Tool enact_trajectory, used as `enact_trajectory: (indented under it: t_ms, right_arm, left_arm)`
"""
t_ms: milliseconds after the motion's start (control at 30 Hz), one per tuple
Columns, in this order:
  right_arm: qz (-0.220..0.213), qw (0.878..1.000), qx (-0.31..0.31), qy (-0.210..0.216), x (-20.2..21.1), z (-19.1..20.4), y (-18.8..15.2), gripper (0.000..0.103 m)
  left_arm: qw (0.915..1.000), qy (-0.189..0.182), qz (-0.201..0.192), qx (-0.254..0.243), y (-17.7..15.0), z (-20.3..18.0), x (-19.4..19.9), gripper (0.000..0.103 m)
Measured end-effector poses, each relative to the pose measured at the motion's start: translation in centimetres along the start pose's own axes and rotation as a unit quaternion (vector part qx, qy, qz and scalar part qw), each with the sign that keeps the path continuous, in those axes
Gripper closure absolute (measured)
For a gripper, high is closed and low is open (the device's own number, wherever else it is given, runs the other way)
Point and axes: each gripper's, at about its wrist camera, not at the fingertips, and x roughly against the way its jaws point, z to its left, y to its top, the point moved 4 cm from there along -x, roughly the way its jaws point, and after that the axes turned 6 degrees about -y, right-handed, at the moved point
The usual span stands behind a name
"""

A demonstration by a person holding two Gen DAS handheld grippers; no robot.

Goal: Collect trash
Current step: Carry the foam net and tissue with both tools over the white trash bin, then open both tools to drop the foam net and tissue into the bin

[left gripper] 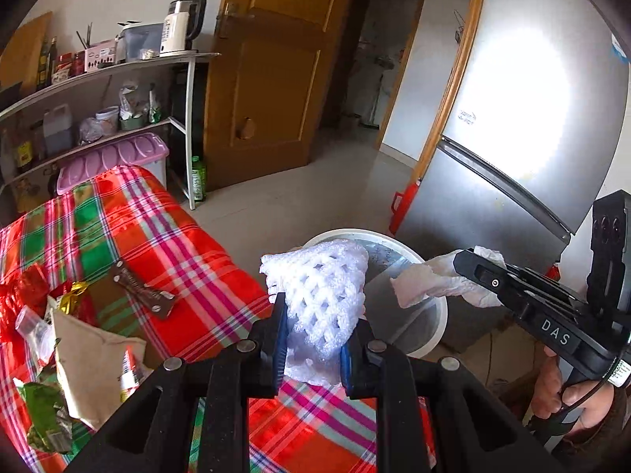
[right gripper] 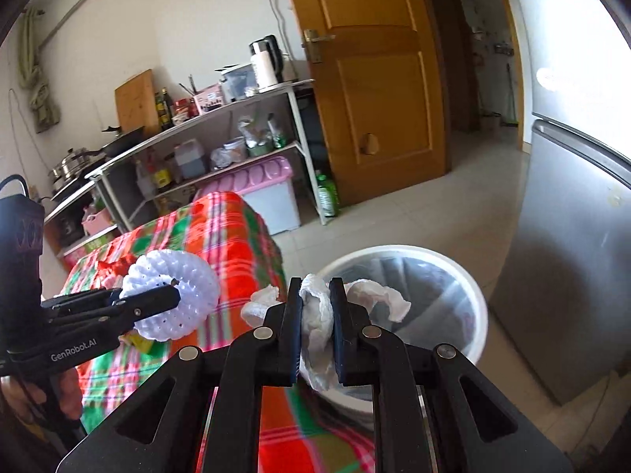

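My left gripper (left gripper: 315,311) is shut on a white foam fruit net (left gripper: 321,287), held at the table's right edge beside the white trash bin (left gripper: 430,331). The net also shows in the right wrist view (right gripper: 173,295). My right gripper (right gripper: 315,287) is shut on a crumpled white tissue (right gripper: 315,315), held above the near rim of the bin (right gripper: 473,299). The tissue also shows in the left wrist view (left gripper: 434,283), over the bin. Several wrappers lie on the plaid tablecloth (left gripper: 165,236): a brown bar wrapper (left gripper: 144,295), a tan pouch (left gripper: 94,358) and a green wrapper (left gripper: 43,414).
A silver fridge (left gripper: 524,138) stands right of the bin. A shelf rack (left gripper: 98,90) with a kettle and jars lines the back wall, with a pink-lidded box (left gripper: 118,157) below. A wooden door (left gripper: 268,79) stands open beyond tiled floor.
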Motion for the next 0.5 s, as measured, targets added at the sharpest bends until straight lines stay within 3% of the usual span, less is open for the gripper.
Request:
enact_trajectory:
  t_ms: [133,267,333,500]
  right_arm:
    - [0.017,1.0,-0.008,-0.018,-1.8,-2.0,-0.4,0.09]
    - [0.04,0.998,-0.004,-0.039,-4.4,-3.7,-1.2,0.09]
    - [0.055,0.997,-0.002,-0.047,-5.9,-4.7,-1.8,0.09]
    - [0.082,0.995,-0.011,-0.059,-8.2,-6.7,-3.0,0.088]
  left_arm:
    - [0.9997,-0.015,0.017,-0.008,0.7,-1.1,-3.3,0.081]
    - [0.9988,-0.006,0.044,-0.02,0.6,-1.6,-7.1,0.081]
    - [0.9975,-0.027,0.065,-0.01,0.4,-1.8,-8.9,0.081]
    - [0.9958,-0.021,0.087,-0.021,0.2,-2.3,-11.8,0.081]
